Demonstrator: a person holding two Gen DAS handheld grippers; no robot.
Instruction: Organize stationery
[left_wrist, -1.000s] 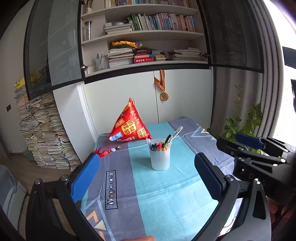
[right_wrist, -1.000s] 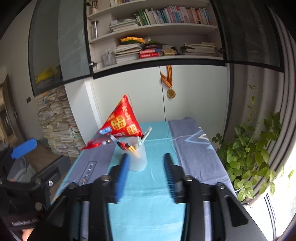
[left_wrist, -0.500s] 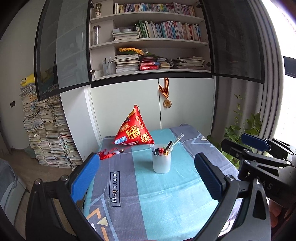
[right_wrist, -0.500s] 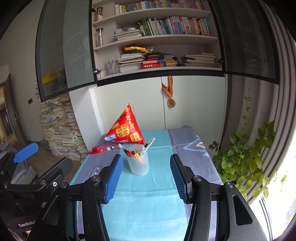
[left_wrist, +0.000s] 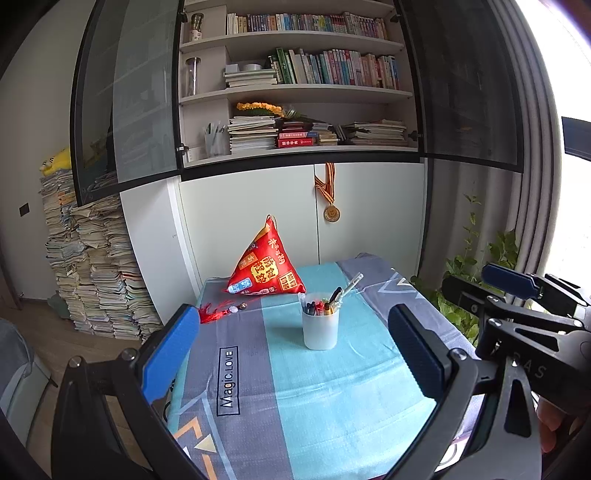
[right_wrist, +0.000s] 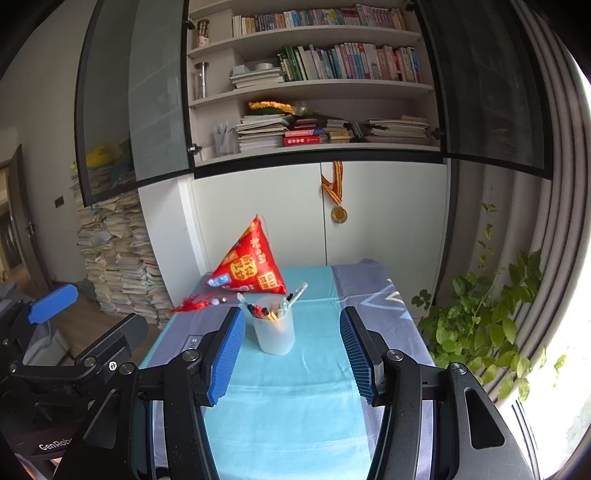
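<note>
A translucent white cup (left_wrist: 320, 330) full of pens and markers stands upright in the middle of the teal and grey tablecloth (left_wrist: 332, 391). My left gripper (left_wrist: 295, 350) hovers in front of it, open wide, with nothing between its blue pads. In the right wrist view the same cup (right_wrist: 276, 332) stands beyond my right gripper (right_wrist: 293, 356). That gripper is open about half way and holds nothing. Each gripper shows at the edge of the other's view: the right gripper (left_wrist: 517, 295) at the right, the left gripper (right_wrist: 55, 302) at the left.
A red pyramid-shaped cushion (left_wrist: 266, 264) sits behind the cup, with a red tassel (left_wrist: 218, 308) to its left. Behind the table stands a white cabinet with bookshelves (left_wrist: 295, 92). Paper stacks (left_wrist: 96, 269) rise at the left and a leafy plant (right_wrist: 480, 314) at the right.
Both grippers have drawn back and up from the cup, so it looks smaller and more bookshelf shows. The right gripper's jaws stand a little wider than a second ago.
</note>
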